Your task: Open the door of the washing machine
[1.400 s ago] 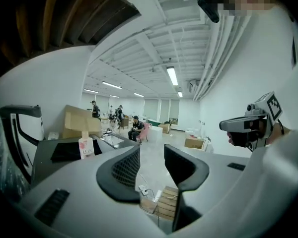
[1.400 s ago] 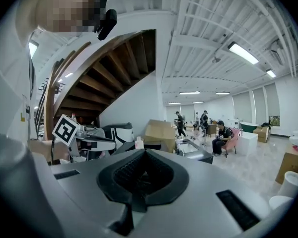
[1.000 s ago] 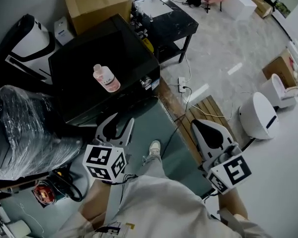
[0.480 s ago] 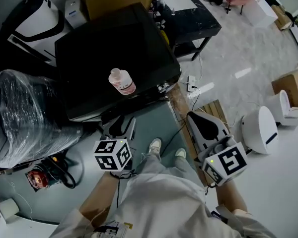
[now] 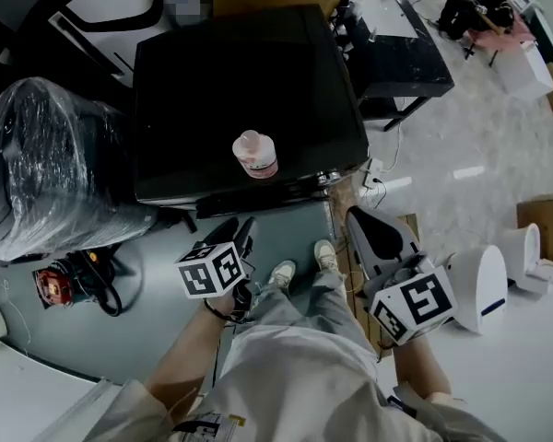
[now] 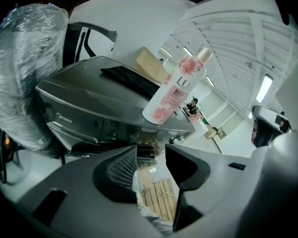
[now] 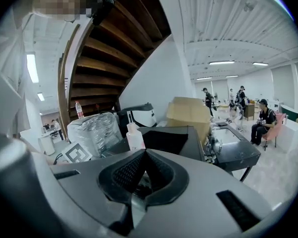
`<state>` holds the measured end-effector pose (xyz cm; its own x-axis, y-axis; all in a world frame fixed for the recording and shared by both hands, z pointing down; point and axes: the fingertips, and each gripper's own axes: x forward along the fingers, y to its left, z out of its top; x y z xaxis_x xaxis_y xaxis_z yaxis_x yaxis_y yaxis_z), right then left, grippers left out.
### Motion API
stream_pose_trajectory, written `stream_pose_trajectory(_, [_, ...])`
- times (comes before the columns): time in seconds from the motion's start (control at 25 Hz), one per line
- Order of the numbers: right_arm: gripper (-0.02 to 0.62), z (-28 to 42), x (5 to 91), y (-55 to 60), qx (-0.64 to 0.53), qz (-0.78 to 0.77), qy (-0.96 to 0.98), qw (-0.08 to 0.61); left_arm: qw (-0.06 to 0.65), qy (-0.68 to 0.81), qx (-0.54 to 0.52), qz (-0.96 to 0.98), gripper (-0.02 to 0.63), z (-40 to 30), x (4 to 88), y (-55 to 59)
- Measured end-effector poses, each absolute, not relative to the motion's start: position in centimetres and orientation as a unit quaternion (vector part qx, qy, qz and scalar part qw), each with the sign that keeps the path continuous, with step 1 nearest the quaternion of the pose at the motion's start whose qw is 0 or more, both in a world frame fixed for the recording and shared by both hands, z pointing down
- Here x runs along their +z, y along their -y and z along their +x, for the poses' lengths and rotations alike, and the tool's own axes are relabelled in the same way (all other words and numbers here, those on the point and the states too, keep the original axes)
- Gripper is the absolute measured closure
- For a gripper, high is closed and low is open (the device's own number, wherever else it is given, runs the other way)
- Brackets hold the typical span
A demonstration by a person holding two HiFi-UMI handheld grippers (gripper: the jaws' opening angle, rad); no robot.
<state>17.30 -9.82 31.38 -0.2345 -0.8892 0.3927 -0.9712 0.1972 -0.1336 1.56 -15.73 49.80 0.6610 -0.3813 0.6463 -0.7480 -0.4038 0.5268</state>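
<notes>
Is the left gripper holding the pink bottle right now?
No, the left gripper has its jaws apart and empty; the bottle stands on the washing machine.

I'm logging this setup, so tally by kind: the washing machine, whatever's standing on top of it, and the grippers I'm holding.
Washing machine: 1
Bottle on top of it: 1
Grippers: 2 (left gripper, right gripper)
Total: 4

The left hand-held gripper point(image 6: 151, 158) sits low in front of the washing machine point(image 6: 84, 103), its jaws apart with nothing between them. A pink bottle point(image 6: 178, 86) stands on the washing machine's top. A plastic-wrapped bundle point(image 6: 25, 53) sits at the machine's left, and a cardboard box point(image 6: 151, 63) is behind it.
</notes>
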Motion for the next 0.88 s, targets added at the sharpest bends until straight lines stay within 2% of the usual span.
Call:
stream_pose_trajectory(0.24, [0.568,17.3,32.7,12.7,0.173,0.540,0.812,0.137,0.474,0.395,0.225,0.754,0.425,1.8,53.9,14.7])
stream_pose_trajectory(0.48, [0.568,18.0,33.8,14.8,0.169,0.490,0.843,0.145,0.558,0.455,0.171,0.672,0.417,1.8,56.7,15.1])
stream_pose_trajectory(0.88, [0.568,21.0,35.8,16.8,0.150,0.437,0.870,0.172,0.609,0.521,0.101,0.589,0.400,3.6,60.0,15.6])
